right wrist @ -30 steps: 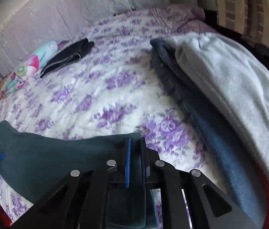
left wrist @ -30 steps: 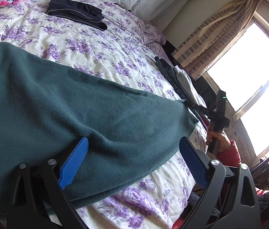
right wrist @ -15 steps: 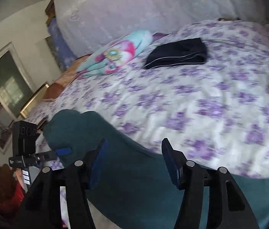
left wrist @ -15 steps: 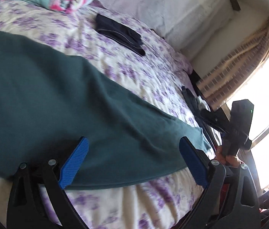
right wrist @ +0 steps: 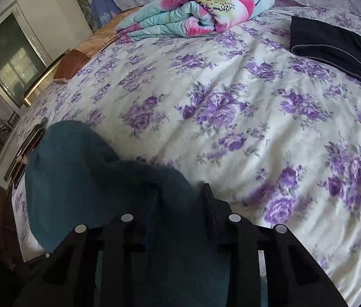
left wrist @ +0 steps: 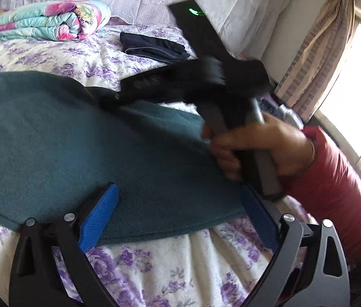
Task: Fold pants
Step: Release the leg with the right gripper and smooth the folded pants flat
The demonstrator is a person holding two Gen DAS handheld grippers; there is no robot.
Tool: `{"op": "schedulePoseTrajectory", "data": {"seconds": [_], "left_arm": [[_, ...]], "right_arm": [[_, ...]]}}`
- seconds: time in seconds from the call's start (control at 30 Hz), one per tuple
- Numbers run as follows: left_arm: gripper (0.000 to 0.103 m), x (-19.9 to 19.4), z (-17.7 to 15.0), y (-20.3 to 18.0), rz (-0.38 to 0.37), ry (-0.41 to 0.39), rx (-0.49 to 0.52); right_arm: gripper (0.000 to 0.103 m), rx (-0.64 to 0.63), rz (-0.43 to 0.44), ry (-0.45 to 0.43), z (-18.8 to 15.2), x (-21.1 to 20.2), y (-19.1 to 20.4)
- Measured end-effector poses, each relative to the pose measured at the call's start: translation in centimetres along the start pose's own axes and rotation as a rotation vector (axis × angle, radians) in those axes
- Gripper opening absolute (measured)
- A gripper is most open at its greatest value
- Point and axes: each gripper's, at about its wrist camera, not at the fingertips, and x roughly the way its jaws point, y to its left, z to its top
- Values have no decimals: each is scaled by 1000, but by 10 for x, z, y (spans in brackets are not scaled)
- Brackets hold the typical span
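Teal pants lie spread across our flowered bedspread, running from the left edge toward the middle, and in the right wrist view their rounded end reaches the left edge of the bed. At far left a rolled floral quilt sits by the headboard, with a folded dark garment just to its right. Our left gripper hovers at the near edge of the pants, its blue pads spread wide with nothing pinched. Farther right, our right gripper comes down on the far edge of the fabric; its jaws have just been closing, and the right wrist view shows teal cloth between its fingers, though we cannot tell whether they press it. Our right hand, in a red sleeve, grips its handle.
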Motion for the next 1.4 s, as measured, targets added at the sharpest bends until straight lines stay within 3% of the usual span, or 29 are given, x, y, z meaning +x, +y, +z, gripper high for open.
{"op": "schedulePoseTrajectory", "data": {"seconds": [0.23, 0.33, 0.4, 0.47, 0.57, 0.7, 0.77, 0.83, 1.0, 1.03, 1.13, 1.2, 1.4], "left_arm": [[94, 3, 5, 2, -8, -6, -9], [94, 0, 1, -1, -2, -5, -10], [94, 0, -1, -3, 8, -2, -9], [94, 1, 0, -4, 21, 4, -7], [94, 2, 0, -5, 34, 7, -7], [94, 4, 1, -7, 55, 13, -1], [94, 4, 1, -7, 60, 12, -1], [94, 4, 1, -7, 68, 11, -3], [94, 6, 2, -11, 138, 12, 3], [94, 6, 2, -12, 162, 9, 2], [94, 3, 2, -16, 237, -9, -5], [94, -2, 4, -17, 301, -32, -24], [94, -25, 22, -3, 374, -99, -89]], "right_arm": [[31, 110, 15, -123, 7, -44, -19], [32, 30, -7, -94, -3, -49, -4], [48, -73, -85, -35, -12, -35, 14], [56, -122, -174, 14, -15, -14, 20], [62, -85, -182, -21, -8, -9, 10], [63, -36, -143, -94, -7, -38, 6], [73, -69, -166, -100, -15, -51, 11], [83, -91, -201, -88, -23, -56, 11], [86, -63, -237, 14, -19, -17, -6], [91, -46, -231, 4, -16, -11, -11], [91, -9, -240, -59, -9, -17, -12], [91, 13, -233, -124, -11, -36, -13], [91, 45, -188, -256, -46, -107, -21]]}}
